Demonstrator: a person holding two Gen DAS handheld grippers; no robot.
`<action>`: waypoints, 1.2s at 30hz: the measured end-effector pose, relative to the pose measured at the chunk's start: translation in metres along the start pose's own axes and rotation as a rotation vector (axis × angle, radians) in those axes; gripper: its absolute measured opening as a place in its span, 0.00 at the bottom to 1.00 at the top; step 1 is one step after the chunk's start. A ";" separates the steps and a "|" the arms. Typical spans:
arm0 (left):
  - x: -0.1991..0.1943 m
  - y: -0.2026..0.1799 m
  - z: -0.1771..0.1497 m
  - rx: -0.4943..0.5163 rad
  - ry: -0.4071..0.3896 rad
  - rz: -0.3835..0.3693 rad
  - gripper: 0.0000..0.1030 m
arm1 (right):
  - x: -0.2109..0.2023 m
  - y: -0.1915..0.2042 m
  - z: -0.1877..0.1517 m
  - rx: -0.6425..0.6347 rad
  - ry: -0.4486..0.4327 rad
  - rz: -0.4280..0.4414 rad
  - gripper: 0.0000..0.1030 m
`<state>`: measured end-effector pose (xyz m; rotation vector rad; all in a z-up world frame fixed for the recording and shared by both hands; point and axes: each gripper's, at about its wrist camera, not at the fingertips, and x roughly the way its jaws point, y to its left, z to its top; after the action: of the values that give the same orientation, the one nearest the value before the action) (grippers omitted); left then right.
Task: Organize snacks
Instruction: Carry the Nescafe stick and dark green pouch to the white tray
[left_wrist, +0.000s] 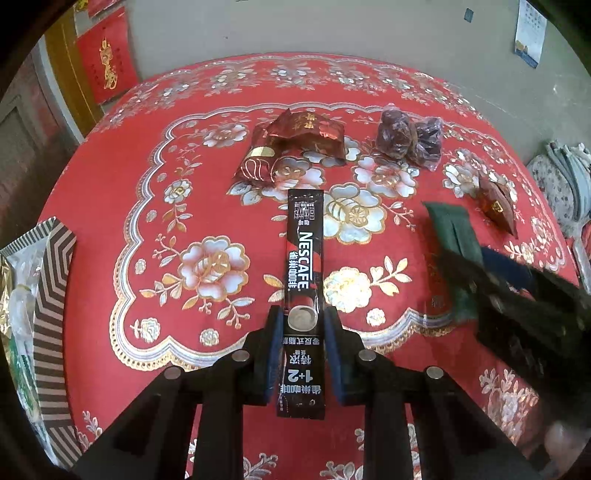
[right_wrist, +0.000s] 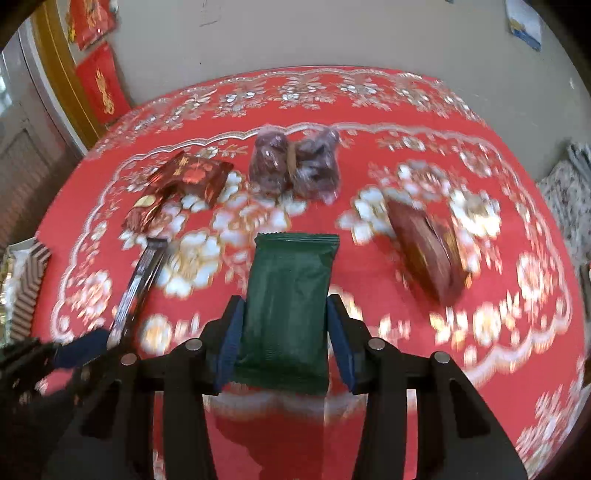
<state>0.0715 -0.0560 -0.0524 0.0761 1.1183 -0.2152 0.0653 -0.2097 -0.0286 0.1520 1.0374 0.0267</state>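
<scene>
I see even daylight, soft shadows; right wrist view motion-blurred, left sharp; both edges fisheye-bent, corners dark.

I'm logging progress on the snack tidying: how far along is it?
Done: the striped box at the table's left edge already holds some packets. In hand: the left gripper is shut on the Nescafe stick, and the right gripper is shut on the green packet. Left on the red tablecloth: the red-gold wrappers, the clear bags of dark fruit and a brown packet.
</scene>
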 end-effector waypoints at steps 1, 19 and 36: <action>-0.001 0.001 -0.001 -0.001 0.001 -0.004 0.20 | -0.004 0.001 -0.005 -0.003 -0.006 0.006 0.42; -0.048 0.036 -0.048 -0.064 -0.103 0.093 0.19 | -0.064 0.037 -0.061 -0.040 -0.133 0.139 0.42; -0.094 0.078 -0.070 -0.131 -0.201 0.162 0.19 | -0.076 0.092 -0.066 -0.133 -0.155 0.193 0.42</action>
<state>-0.0132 0.0444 -0.0026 0.0270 0.9187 -0.0037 -0.0255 -0.1185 0.0167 0.1307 0.8606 0.2553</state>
